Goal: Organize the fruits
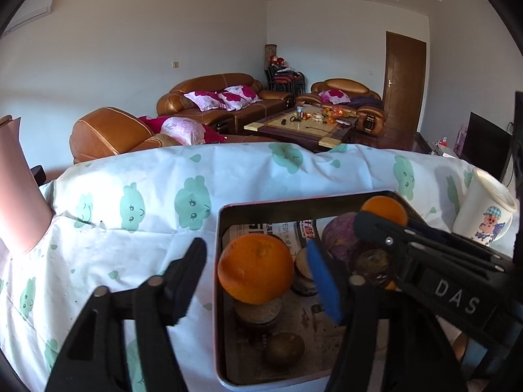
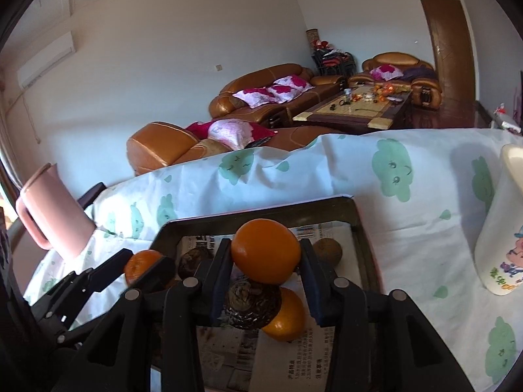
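**Two claws over the fruit tray, one orange pinched, one lying between spread fingers**

A dark metal tray point(image 1: 221, 261) lined with newspaper sits on a table covered by a white cloth point(image 1: 137, 196) printed with green cloud faces. The left claw point(image 1: 258, 274) hangs over the tray's left edge with its fingers spread wide: one black finger is outside the rim above the cloth, the other, with a blue pad, is inside the tray. An orange point(image 1: 255, 268) lies between them on the newspaper, and neither pad presses on it.

The right claw point(image 2: 265, 258) is pinching a second orange point(image 2: 266, 251) between its two blue-padded fingers, held above the tray's lining. Directly beneath it sit a dark, purplish wrinkled fruit point(image 2: 253, 303) and another orange point(image 2: 286, 318), touching each other. A brownish round fruit point(image 2: 328, 251) rests near the tray's far right corner, and a further brownish one point(image 1: 284, 348) lies near the tray's near edge in the left wrist view.

A pink jug point(image 2: 52, 209) stands on the cloth well to the left of the tray; a white mug point(image 1: 483, 209) with a cartoon print stands to its right. Brown leather sofas point(image 1: 215, 98) and a low coffee table fill the room beyond
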